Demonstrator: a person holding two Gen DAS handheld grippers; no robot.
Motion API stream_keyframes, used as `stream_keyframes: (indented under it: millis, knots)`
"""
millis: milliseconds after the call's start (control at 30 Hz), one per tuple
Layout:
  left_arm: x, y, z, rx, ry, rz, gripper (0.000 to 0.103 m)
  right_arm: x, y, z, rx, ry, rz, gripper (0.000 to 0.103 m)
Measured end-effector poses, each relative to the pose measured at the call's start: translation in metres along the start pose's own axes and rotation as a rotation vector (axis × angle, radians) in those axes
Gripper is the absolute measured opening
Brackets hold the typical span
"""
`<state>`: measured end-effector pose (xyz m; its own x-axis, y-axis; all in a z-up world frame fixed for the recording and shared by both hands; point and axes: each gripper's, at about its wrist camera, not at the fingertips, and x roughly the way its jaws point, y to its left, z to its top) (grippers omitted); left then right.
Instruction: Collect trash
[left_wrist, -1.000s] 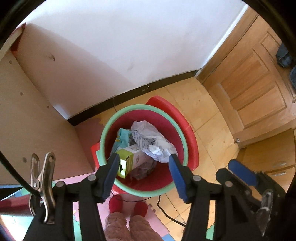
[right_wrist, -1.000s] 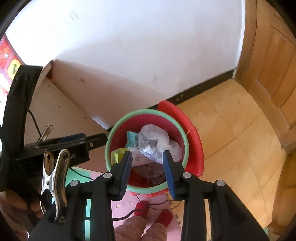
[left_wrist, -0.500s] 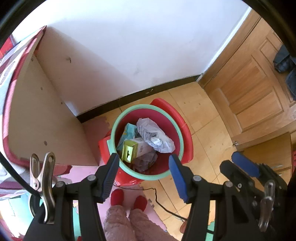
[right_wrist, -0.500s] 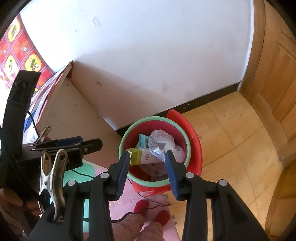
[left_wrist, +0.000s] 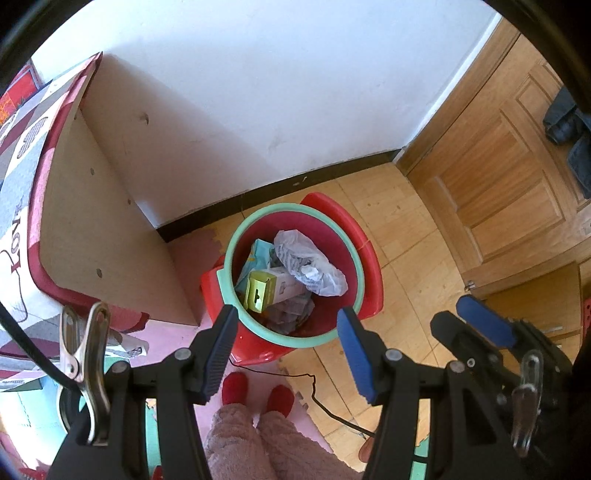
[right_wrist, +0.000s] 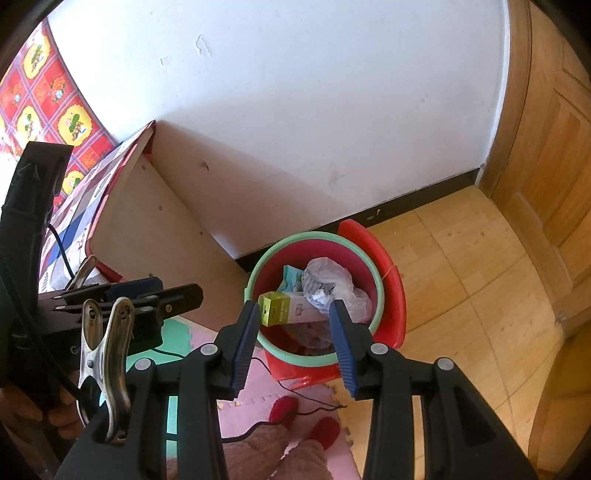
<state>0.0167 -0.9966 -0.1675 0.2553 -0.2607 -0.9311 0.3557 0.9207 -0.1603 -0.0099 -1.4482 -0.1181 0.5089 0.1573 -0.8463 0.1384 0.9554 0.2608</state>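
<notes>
Item: red trash bin with mint-green rim (left_wrist: 356, 275), standing on the wood floor (left_wrist: 406, 236) just beside the wall's dark baseboard (left_wrist: 280, 188), its red lid (left_wrist: 347, 218) tipped back behind the opening so the mouth is free for drops. Contents: a yellow-green carton (left_wrist: 266, 291) lying across the top of the heap, a crumpled clear plastic bag (left_wrist: 306, 258) with paper inside it, a teal packet (left_wrist: 258, 254) against the far-left wall, and greyish wrappers lower down. Left gripper (left_wrist: 286, 352): jaws wide, nothing between them, held high over the bin's near rim, looking down into it. Right gripper (right_wrist: 293, 345): jaws also apart and empty, likewise well above the bin; the carton (right_wrist: 284, 312) only appears between its fingers and lies inside the bin. Surroundings: a pale wooden cabinet side (left_wrist: 107, 229) left of the bin, a patterned cloth (left_wrist: 22, 155) over its top, pink foam mat (left_wrist: 192, 266) underfoot, red slippers (left_wrist: 234, 387), a thin black cable (left_wrist: 314, 387), a wooden door (left_wrist: 509, 166) to the right. Judgement: trash seems deposited; both tools are free for further pieces.
</notes>
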Motion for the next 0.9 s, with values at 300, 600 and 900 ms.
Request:
stream_keyframes:
  millis: [300,600,900]
  knots:
    - [-0.0001,-0.0034,-0.0030,0.004,0.002,-0.003,0.059,0.0019,0.0012,-0.0035,0.004,0.006,-0.005,0.040]
    - [-0.0002,-0.0044,-0.0020,0.002,0.003,-0.002,0.059,0.0045,0.0004,-0.0032,0.008,0.010,-0.007,0.040]
    - [-0.0002,-0.0036,-0.0015,0.002,0.005,-0.002,0.059,0.0044,0.0003,-0.0027,0.005,0.010,-0.006,0.040]
